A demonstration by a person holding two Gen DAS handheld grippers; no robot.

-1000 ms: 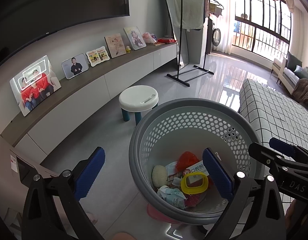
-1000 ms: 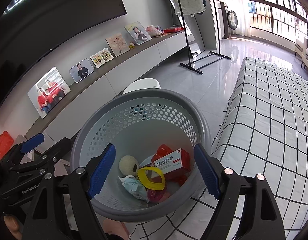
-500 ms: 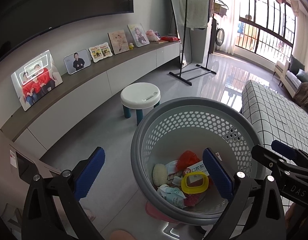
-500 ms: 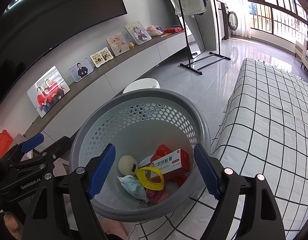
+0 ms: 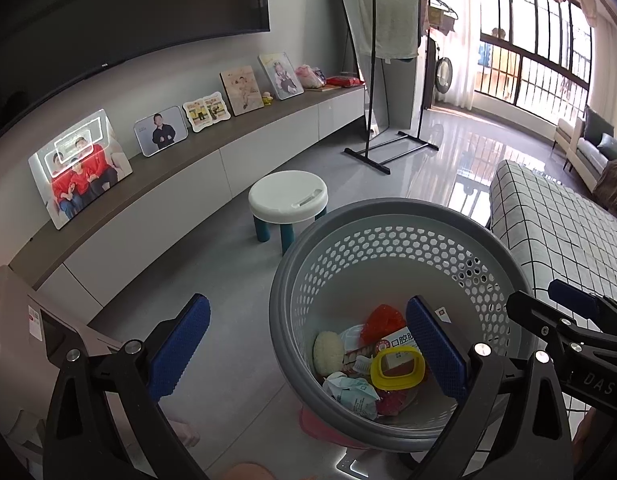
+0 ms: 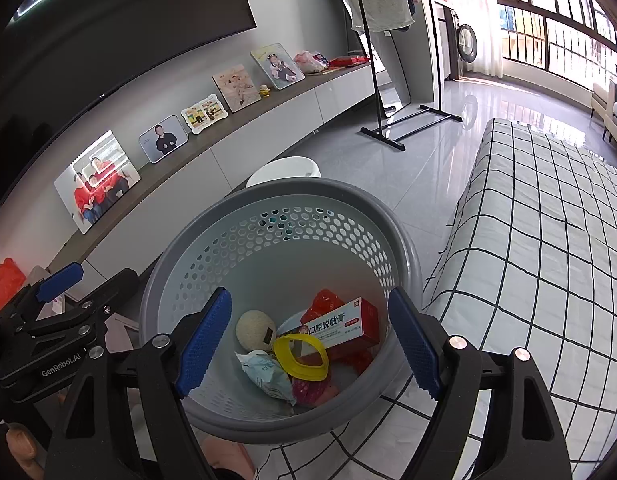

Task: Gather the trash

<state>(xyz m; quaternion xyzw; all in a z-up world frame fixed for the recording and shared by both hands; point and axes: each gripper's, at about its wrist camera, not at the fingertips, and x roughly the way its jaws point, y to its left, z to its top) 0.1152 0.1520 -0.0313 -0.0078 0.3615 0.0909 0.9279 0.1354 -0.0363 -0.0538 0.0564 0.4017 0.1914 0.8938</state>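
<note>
A round grey perforated basket (image 5: 392, 216) (image 6: 284, 194) stands on the floor beside the bed. Inside lie a red and white box (image 6: 340, 322), a yellow ring (image 6: 300, 358) (image 5: 396, 368), a pale ball (image 6: 255, 330) (image 5: 327, 350), a crumpled blue-green wrapper (image 6: 266, 376) and red wrappers (image 5: 382, 318). My right gripper (image 6: 308, 344) hangs above the basket's mouth, open, with nothing between its blue pads. My left gripper (image 5: 308, 350) is open too, straddling the basket's left wall without touching it. Each gripper shows at the edge of the other's view.
A white stool with teal legs (image 5: 288, 198) stands behind the basket. A bed with a checked cover (image 6: 540, 240) runs along the right. A low cabinet with photo frames (image 5: 80, 168) lines the left wall. A black clothes rack (image 5: 388, 148) stands farther back.
The left wrist view has tilted up slightly, showing more of the wall. The basket, its contents and the right gripper look unchanged.
</note>
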